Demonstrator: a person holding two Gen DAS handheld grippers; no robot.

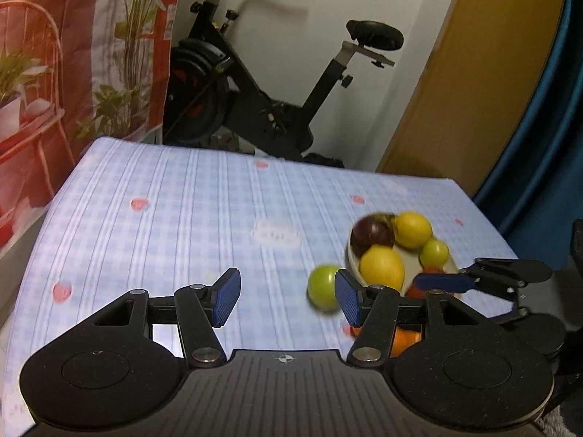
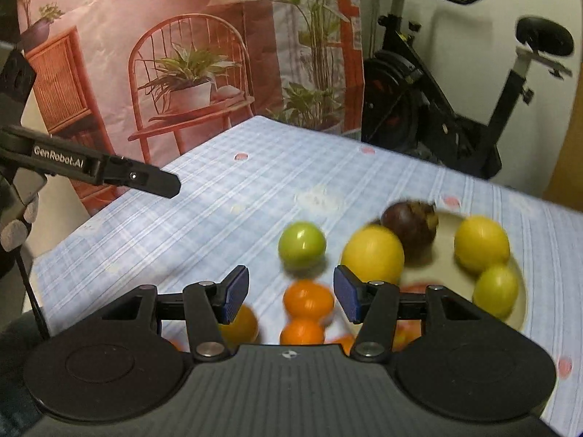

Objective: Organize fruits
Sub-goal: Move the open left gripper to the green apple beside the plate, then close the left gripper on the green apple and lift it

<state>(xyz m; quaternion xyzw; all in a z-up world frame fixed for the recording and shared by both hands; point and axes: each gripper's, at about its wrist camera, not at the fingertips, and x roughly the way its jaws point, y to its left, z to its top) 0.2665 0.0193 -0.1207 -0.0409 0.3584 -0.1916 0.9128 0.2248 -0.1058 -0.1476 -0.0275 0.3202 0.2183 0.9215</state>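
Oranges (image 2: 308, 298) look round, smooth, prone to rolling; I'd pinch one across its middle. Both my grippers (image 2: 288, 296) (image 1: 288, 296) hang open, empty.

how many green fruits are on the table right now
2. One green fruit sits on the tablecloth just left of the plate; another lies on the plate's right side. More may be hidden.

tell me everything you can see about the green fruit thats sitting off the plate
The loose green fruit is small, round and smooth, yellow-green with a glossy highlight on top, slightly blurred. It rests alone on the blue checked tablecloth, just left of the pale plate, not touching its rim as far as can be seen. An orange fruit lies nearer the camera, apart from it. No hand-held gripper touches it.
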